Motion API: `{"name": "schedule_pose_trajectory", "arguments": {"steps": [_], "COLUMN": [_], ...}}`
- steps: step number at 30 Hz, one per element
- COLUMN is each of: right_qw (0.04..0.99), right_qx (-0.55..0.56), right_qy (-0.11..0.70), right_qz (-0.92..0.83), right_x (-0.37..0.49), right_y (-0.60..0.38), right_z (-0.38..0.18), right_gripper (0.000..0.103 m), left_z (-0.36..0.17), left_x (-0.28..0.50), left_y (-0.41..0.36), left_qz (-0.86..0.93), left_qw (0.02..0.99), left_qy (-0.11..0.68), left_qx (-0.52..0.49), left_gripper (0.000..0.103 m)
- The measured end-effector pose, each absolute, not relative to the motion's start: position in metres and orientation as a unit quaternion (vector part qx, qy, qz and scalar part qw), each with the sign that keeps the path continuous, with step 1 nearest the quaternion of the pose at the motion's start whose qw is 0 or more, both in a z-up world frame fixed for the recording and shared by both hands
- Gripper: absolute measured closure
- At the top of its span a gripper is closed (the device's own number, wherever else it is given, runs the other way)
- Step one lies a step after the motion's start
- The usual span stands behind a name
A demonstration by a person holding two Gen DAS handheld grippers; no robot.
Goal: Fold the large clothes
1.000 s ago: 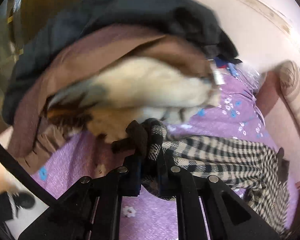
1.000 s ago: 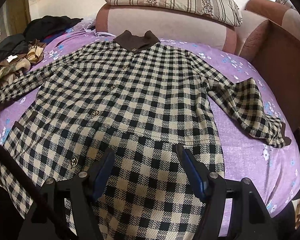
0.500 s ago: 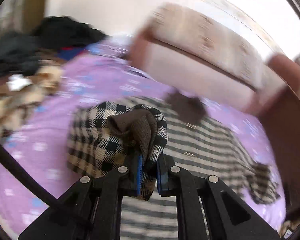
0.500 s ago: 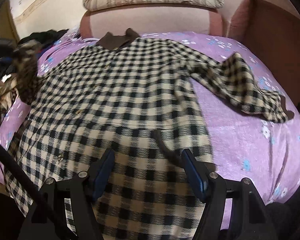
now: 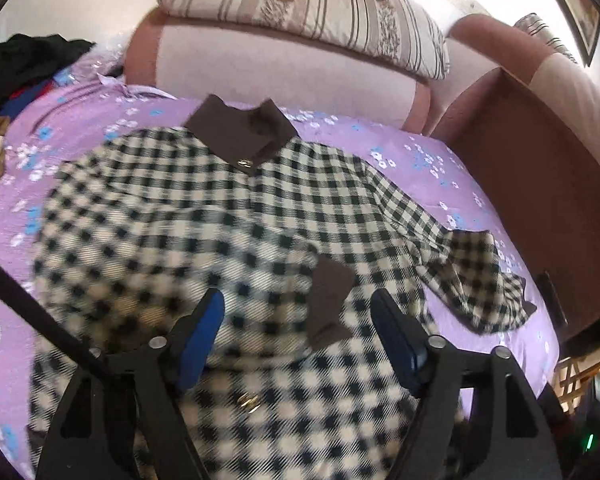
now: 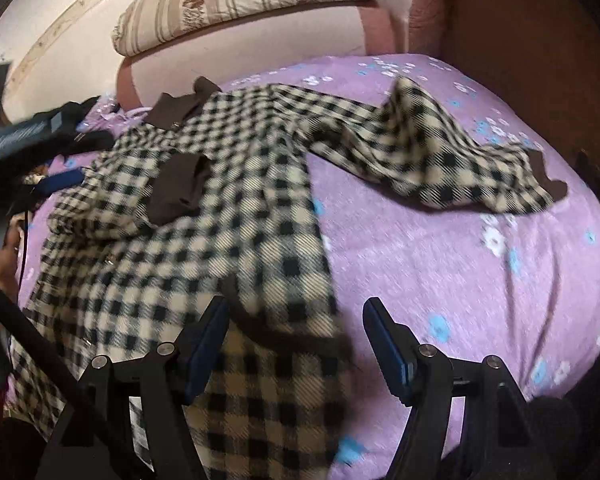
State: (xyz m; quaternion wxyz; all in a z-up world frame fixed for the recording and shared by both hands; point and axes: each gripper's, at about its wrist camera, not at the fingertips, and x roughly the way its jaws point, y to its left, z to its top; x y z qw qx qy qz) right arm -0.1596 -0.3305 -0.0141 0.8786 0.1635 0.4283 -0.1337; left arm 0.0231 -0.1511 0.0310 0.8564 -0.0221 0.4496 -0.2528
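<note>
Now, in the left wrist view, the left gripper (image 5: 296, 324) hangs over the checked coat (image 5: 172, 216), which lies flat on the purple sheet (image 5: 440, 168) of the bed. Its jaws are opening, and the pads do not press on anything; the brown cuff (image 5: 329, 300) of one sleeve lies on the coat body, in the gap between the fingers (image 5: 202, 332). The brown collar (image 5: 240, 132) points toward the striped pillow (image 5: 300, 12) at the far side. The other sleeve (image 5: 472, 272) spreads out to the right on the sheet. A pile of clothes (image 5: 24, 64) lies at the far left. In the right wrist view, the right gripper (image 6: 296, 340) stands with jaws wide apart above the right edge of the coat (image 6: 228, 184), and nothing is pinched. The cuff (image 6: 180, 188) rests folded on the chest, the free sleeve (image 6: 440, 160) lies on the sheet (image 6: 460, 264). The left gripper (image 6: 56, 160) appears blurred at the left edge.
</note>
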Motion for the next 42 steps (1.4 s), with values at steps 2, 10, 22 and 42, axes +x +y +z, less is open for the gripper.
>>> {"name": "schedule_pose_trajectory", "arguments": {"steps": [2, 10, 22, 42], "right_qw": [0.883, 0.894, 0.872, 0.903], "right_qx": [0.168, 0.17, 0.213, 0.174], "right_qy": [0.422, 0.414, 0.439, 0.37], "right_qz": [-0.114, -0.033, 0.044, -0.13], "right_x": [-0.149, -0.054, 0.036, 0.017], "right_y": [-0.326, -0.311, -0.304, -0.406], "right_z": [-0.011, -0.016, -0.036, 0.004], "right_gripper": [0.029, 0.026, 0.099, 0.069], "left_z": [0.037, 0.032, 0.02, 0.013], "left_x": [0.01, -0.031, -0.046, 0.043], "left_y": [-0.125, -0.042, -0.005, -0.044], "left_qz": [-0.233, -0.15, -0.095, -0.082], "left_qw": [0.865, 0.887, 0.895, 0.896], "left_qy": [0.444, 0.436, 0.435, 0.436], "left_qx": [-0.019, -0.023, -0.026, -0.006], "left_gripper": [0.024, 0.023, 0.023, 0.023]}}
